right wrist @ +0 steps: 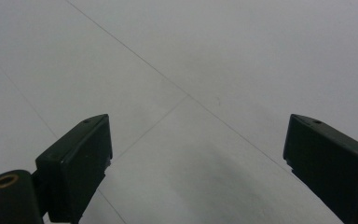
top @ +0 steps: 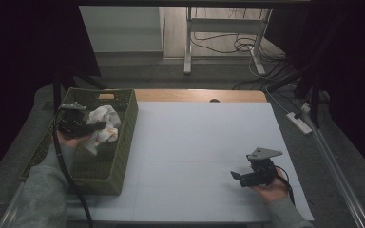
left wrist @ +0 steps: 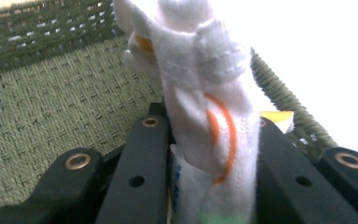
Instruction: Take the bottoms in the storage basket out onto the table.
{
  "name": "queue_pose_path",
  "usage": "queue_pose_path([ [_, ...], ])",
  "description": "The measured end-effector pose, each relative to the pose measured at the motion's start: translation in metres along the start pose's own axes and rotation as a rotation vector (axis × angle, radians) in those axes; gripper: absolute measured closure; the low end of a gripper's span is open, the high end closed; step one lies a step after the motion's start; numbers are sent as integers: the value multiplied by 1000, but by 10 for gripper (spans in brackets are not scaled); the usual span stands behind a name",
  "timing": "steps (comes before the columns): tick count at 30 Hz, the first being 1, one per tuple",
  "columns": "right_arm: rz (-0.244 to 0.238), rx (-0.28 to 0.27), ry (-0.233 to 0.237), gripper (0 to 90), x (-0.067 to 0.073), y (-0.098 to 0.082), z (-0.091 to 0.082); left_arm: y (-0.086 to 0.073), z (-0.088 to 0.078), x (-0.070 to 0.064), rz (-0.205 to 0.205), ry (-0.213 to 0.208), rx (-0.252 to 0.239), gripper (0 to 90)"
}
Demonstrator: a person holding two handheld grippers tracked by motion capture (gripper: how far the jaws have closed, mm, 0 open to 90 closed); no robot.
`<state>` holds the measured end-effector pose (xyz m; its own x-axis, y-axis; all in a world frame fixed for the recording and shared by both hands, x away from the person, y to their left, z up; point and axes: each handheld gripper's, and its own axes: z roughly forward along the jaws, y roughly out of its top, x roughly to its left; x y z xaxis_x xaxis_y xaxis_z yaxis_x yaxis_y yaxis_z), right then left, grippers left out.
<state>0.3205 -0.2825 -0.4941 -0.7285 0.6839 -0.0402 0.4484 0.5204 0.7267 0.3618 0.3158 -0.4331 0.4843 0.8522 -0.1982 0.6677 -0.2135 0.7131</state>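
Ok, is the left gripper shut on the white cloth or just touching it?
Shut on it: the left gripper has both jaws pressed against the white cloth, bunched between them above the green basket.

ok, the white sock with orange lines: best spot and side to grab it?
Probably the bunched middle, where the left gripper already pinches the white sock. Come from above over the green basket, fingers either side of the fold: the cloth is limp, and the basket walls block a side approach.
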Motion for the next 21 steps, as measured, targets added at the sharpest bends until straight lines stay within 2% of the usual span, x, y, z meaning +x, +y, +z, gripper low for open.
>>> queue_pose_path([
  [1, 7, -5, 6, 81, 0, 0, -1, -1, -4, -2, -1, 3, -19, 791],
  [6, 6, -6, 7, 82, 0, 0, 0, -2, -14, -6, 6, 17, -48, 791],
  [9, 20, -18, 26, 83, -1, 1, -1, -5, -19, -8, -2, -4, -96, 790],
  [12, 17, -15, 25, 83, -1, 1, -1, -4, -23, -10, 8, 13, -103, 790],
  [14, 23, -16, 28, 83, -1, 0, -1, -6, -29, -10, 3, -1, -132, 790],
  [18, 19, -16, 25, 83, -1, 0, -1, -8, -36, -11, 2, 7, -159, 790],
  [21, 17, -14, 25, 83, 0, 0, -1, -9, -42, -12, -6, -2, -188, 790],
])
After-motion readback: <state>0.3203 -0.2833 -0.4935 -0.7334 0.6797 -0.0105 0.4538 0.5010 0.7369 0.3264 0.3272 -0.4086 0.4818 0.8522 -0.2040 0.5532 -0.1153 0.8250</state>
